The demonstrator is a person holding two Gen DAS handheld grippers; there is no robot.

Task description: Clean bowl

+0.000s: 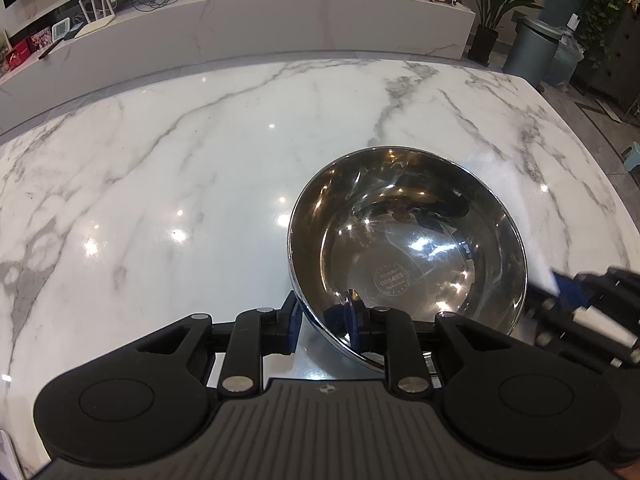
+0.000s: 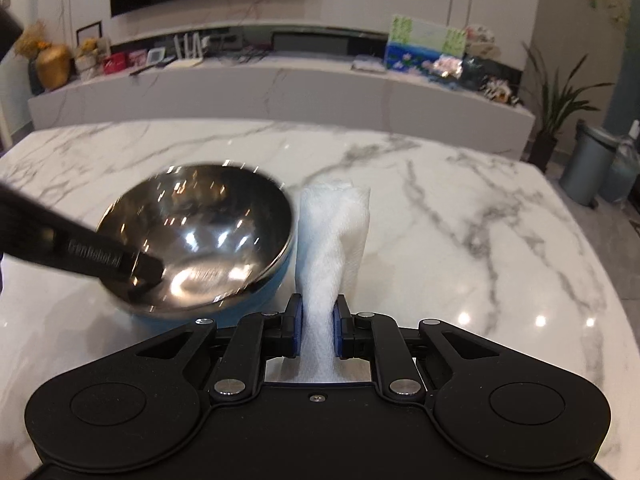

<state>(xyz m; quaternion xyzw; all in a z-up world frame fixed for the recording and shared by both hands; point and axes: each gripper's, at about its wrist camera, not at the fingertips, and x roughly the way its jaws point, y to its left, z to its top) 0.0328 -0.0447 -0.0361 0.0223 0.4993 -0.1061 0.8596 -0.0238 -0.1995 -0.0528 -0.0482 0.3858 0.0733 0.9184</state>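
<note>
We've got the left hand-held gripper (image 1: 320,320) clamped on the near rim of the bowl (image 1: 404,236), one pad outside the wall, one inside, jaws nearly together. The bowl sits tipped on the counter (image 1: 160,168), mouth angled up and toward the right side.

The right hand-held gripper (image 2: 316,330) is pinched tight on a wad of white paper towel (image 2: 332,236); the towel sticks out forward past the pads, long axis running along the fingers.

Key relation: from the right hand-held gripper, the bowl (image 2: 200,236) lies forward and to the left, its blue outer wall just beside the towel, apparently not touching. The towel is outside the rim, not in the cavity yet.

We judge the next move is a leftward shift over the rim, then down into the steel interior. The right side is the wiping one; the left only steadies. Risk: the left hand-held gripper's finger inside the bowl blocks part of the sweep.
</note>
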